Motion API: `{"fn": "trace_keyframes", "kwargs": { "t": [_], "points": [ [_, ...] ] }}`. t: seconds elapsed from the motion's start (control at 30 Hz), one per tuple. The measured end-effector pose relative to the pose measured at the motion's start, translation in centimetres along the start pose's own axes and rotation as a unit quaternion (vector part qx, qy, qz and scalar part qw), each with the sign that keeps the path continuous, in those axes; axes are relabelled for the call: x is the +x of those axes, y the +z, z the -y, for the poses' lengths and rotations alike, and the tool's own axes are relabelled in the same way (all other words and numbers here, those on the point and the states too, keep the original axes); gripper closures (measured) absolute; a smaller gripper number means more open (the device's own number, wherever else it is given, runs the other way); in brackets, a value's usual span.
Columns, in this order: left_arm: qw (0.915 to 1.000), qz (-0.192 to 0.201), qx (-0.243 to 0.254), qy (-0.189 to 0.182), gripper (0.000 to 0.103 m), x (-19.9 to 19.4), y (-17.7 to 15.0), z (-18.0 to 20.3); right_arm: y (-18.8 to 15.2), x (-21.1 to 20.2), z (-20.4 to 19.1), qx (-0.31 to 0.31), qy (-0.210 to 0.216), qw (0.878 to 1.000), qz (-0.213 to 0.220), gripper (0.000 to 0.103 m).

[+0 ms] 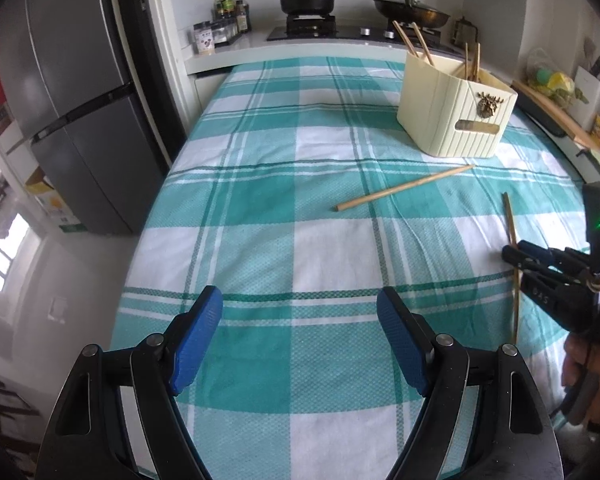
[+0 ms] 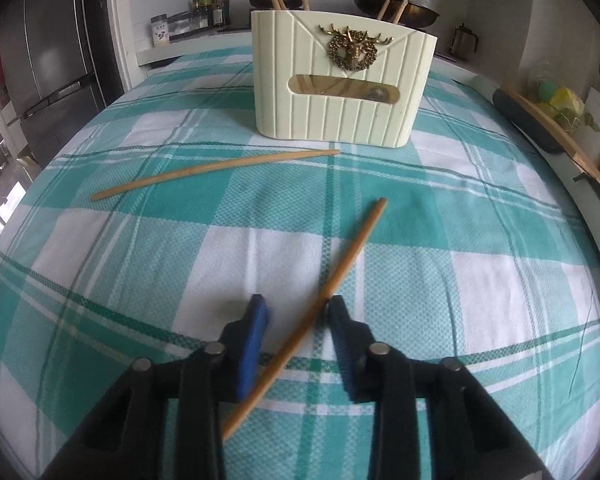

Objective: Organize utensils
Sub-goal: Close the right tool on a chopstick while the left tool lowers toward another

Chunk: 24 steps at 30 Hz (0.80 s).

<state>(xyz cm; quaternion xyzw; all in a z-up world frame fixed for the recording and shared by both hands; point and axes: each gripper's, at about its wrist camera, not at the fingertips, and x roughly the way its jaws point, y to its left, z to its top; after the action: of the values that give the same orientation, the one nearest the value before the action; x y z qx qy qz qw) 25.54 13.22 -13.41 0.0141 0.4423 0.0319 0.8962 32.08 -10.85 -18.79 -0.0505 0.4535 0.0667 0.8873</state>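
Left to right: your left gripper (image 1: 300,328) hangs wide open over bare checked cloth (image 1: 260,184), holding nothing. Mid-table, one loose chopstick (image 2: 216,174) lies flat just in front of the cream holder (image 2: 340,92). Your right gripper (image 2: 296,320) straddles the second chopstick (image 2: 320,308); the right pad touches it, the left pad stands clear, so the jaws are not yet closed on it. Progress, as I read it: four sticks already stand in the holder, two are left on the cloth, so roughly two thirds done. The left view shows the holder's open top and your right gripper from the side; the right view alone shows the pad gap and the holder's deer badge (image 2: 354,52).
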Motion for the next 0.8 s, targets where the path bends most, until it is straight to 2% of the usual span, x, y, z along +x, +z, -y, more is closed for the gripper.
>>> {"fn": "trace_keyframes", "kwargs": {
  "t": [0.23, 0.53, 0.6, 0.8],
  "points": [
    [0.9979, -0.011, 0.064, 0.002, 0.022, 2.5, 2.1, 2.7, -2.4, -1.3, 4.7, -0.011, -0.013, 1.000, 0.000, 0.093],
    [0.9951, -0.020, 0.095, -0.018, 0.022, 4.8, 5.8, 5.4, -4.0, -2.1, 13.7, 0.013, -0.062, 0.998, -0.002, 0.093],
    [0.9939, -0.020, 0.107, -0.021, 0.022, 5.3, 6.6, 6.0, -4.1, -2.1, 14.9, 0.001, -0.075, 0.997, -0.004, 0.093],
    [0.9887, -0.026, 0.145, -0.024, 0.022, 7.1, 8.6, 7.7, -4.5, -2.4, 15.9, -0.021, -0.067, 0.998, -0.004, 0.093]
  ]
}}
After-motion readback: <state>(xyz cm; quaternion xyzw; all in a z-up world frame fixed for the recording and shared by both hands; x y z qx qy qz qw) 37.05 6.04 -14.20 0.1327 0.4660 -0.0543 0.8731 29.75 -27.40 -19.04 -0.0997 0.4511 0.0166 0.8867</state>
